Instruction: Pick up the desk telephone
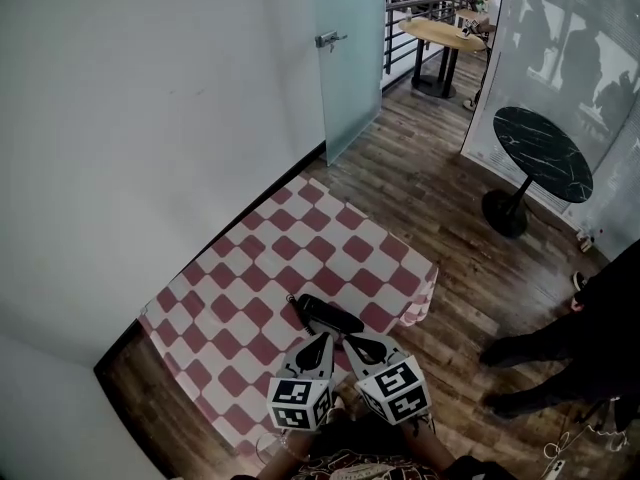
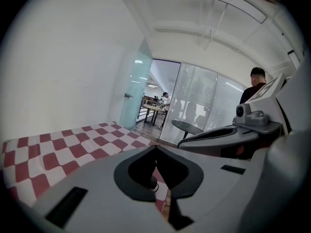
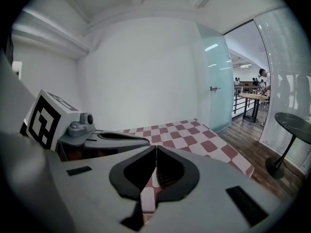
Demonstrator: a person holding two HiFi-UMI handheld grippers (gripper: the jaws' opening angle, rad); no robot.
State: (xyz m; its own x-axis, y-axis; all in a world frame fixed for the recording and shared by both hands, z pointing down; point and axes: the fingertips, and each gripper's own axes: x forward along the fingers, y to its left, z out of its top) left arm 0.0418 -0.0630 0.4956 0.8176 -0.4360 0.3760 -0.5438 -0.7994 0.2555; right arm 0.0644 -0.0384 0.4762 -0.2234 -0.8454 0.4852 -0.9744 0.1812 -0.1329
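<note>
Presently ungrasped: desk telephone (image 1: 328, 314) lying on checked tablecloth (image 1: 250, 268), near its front edge; left gripper (image 1: 324, 338) and right gripper (image 1: 349, 341) both empty, jaws together, just beside it; opening, grasp and lift apparently all outstanding.

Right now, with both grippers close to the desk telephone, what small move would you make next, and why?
I would probably open the jaws first. The left gripper and the right gripper both have their jaws together with nothing between them, and both sit just short of the telephone on the checked cloth. Shut, they cannot close round it.
</note>
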